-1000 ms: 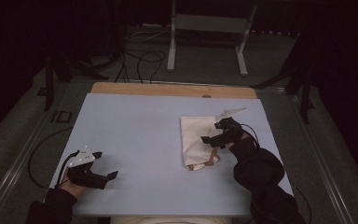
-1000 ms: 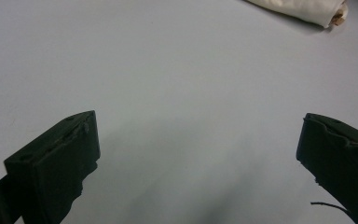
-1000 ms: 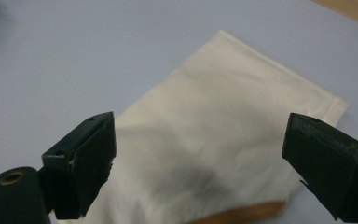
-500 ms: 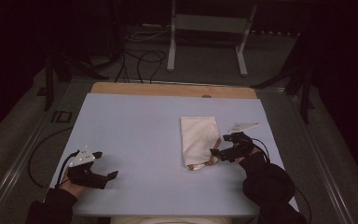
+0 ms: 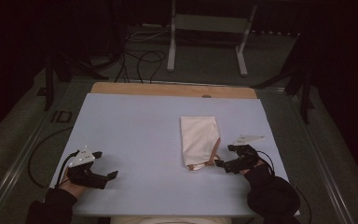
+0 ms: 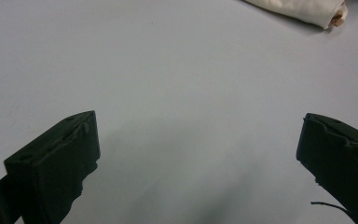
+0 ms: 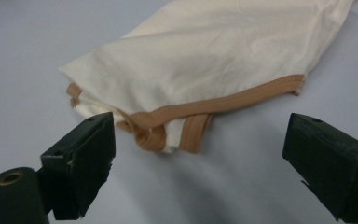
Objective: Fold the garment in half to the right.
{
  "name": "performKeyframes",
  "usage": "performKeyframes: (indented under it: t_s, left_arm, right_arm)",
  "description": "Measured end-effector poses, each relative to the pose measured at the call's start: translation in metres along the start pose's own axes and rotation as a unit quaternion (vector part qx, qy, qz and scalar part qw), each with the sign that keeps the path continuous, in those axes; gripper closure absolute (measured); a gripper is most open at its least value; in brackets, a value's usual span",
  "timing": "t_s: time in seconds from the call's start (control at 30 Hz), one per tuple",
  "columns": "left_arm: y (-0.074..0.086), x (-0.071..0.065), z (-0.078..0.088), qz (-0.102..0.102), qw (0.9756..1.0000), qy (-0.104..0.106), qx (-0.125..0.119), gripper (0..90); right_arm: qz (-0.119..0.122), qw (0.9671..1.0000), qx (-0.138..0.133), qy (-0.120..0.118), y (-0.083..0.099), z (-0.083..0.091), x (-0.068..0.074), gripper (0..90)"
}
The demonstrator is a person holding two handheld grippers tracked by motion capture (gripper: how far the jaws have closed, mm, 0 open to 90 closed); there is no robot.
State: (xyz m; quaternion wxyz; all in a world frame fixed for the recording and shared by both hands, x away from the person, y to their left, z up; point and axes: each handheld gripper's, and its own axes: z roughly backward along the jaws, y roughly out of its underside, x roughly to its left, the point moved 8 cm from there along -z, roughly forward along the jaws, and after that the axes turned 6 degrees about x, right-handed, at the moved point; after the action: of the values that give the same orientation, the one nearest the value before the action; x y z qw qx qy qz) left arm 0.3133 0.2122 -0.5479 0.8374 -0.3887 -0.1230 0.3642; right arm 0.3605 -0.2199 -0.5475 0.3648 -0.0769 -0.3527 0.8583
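Lying folded, cream cloth (image 5: 199,140) with tan trim.

Beyond the pale blue table (image 5: 135,135), a grey metal stand (image 5: 205,35) rises from dim grey floor (image 5: 270,65); black cables (image 5: 140,56) coil nearby.

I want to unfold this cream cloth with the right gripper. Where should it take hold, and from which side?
Judging by its pose, grip the tan-trimmed corner of the folded cream cloth, coming low from the cloth's near right. There the trim bunches up off the table, right before the open right gripper.
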Motion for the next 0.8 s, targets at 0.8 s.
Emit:
performKeyframes:
  t_s: [0.8]
  left_arm:
    - [0.000, 0.000, -0.001, -0.004, 1.0000, -0.001, 0.002, 0.1]
  right_arm:
    - [-0.014, 0.9994, 0.005, 0.031, 0.041, 0.004, 0.009, 9.5]
